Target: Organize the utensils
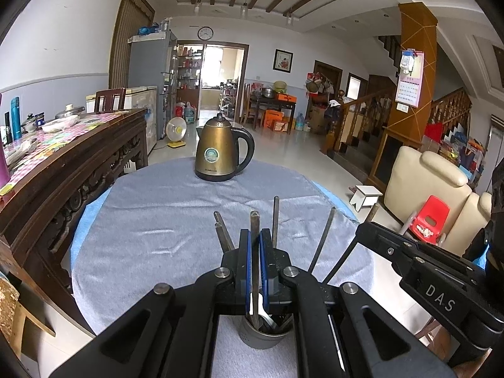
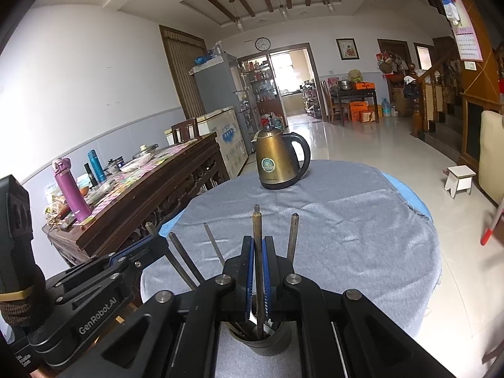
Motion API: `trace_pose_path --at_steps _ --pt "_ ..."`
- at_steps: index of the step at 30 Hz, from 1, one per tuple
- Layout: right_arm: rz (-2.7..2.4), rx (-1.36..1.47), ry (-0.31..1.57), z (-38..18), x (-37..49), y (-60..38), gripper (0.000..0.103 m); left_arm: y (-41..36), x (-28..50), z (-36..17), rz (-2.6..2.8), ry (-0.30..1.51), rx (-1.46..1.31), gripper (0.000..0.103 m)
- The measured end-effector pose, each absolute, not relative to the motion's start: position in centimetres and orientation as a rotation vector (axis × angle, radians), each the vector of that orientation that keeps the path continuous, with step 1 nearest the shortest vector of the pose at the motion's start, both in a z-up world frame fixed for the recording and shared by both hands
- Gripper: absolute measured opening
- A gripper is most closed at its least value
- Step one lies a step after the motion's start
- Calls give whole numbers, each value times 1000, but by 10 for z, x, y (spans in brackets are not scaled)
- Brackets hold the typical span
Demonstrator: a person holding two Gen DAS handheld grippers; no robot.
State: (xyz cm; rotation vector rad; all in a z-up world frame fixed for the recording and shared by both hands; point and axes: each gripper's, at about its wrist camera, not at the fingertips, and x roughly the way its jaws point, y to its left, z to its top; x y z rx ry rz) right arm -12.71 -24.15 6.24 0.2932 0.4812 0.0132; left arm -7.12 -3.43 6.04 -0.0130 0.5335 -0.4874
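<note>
the left gripper (image 1: pixel 255 245) pinches one upright handle (image 1: pixel 254 220) between its blue pads, and the right gripper (image 2: pixel 259 252) pinches another handle (image 2: pixel 256 230) the same way. both handles run down into the cup (image 1: pixel 263 335), which stands on the grey cloth (image 1: pixel 157 214) right under the jaws and holds the rest of the utensils (image 1: pixel 324 236), their handles fanning up and outward. farther back on the cloth stands a brass kettle (image 1: pixel 220 149). left of the round table is a dark sideboard (image 1: pixel 72 157) with a purple bottle (image 2: pixel 71 189).
</note>
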Motion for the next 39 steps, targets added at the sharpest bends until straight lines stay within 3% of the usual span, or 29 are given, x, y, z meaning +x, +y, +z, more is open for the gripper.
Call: trace_pose_path --at_steps 23,25,27,32,39 --pt "35 319 521 52 -123 -244 8 -35 -67 54 -476 571 -26 6" --pt "42 336 530 51 -121 -247 10 -36 -68 55 -469 574 -27 16" --pt "41 351 531 50 -121 -250 17 -34 -69 56 -454 562 -29 35" --pt "30 364 511 52 -125 -254 21 -31 -70 58 -436 547 -31 50" --pt "28 375 527 51 -125 -256 21 -25 -71 58 -406 543 -23 62"
